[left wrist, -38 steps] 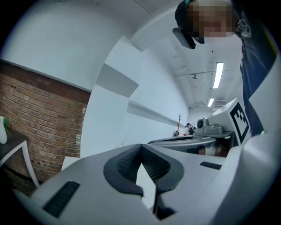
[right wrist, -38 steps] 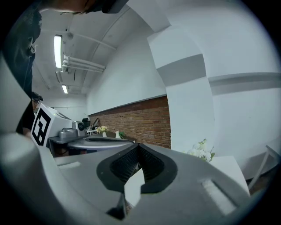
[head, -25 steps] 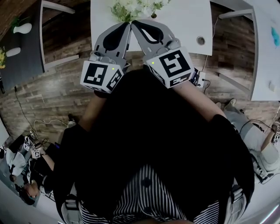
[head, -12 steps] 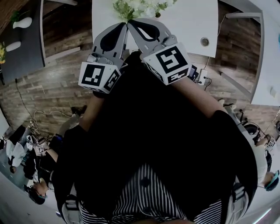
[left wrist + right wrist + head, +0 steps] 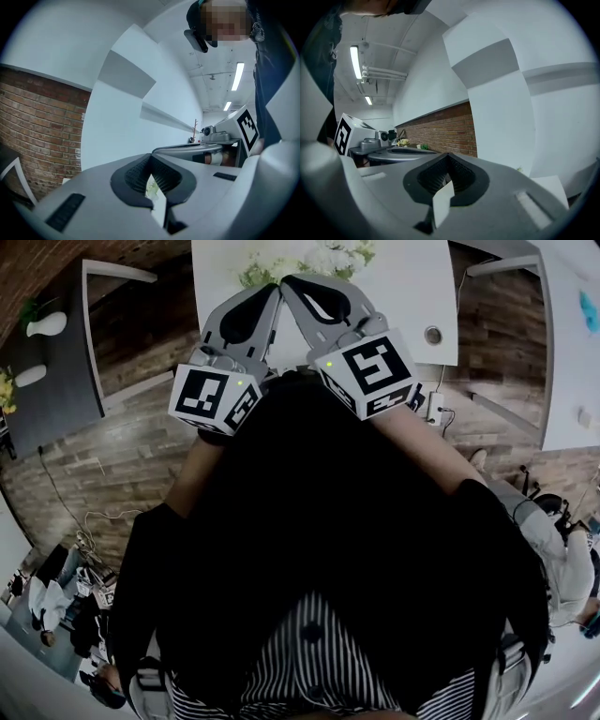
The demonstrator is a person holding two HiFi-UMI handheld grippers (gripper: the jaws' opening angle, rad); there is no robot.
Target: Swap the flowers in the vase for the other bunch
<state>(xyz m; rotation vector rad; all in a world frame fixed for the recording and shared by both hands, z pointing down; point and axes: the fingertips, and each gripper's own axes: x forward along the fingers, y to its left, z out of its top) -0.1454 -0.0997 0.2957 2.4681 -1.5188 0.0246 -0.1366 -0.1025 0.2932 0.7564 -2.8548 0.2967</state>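
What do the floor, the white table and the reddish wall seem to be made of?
Floor: wood or wood-look planks, matte brown; staggered board seams show.
Table: smooth white top, probably laminate or painted board; no grain visible.
Wall: exposed red-brown brick, rough, with pale mortar lines in regular courses.

A white table (image 5: 403, 306) stands on a wood-plank floor (image 5: 141, 446). White flowers (image 5: 323, 259) with green leaves show on the tabletop just beyond the fingertips (image 5: 270, 298). A small round fitting (image 5: 432, 335) sits to their right.
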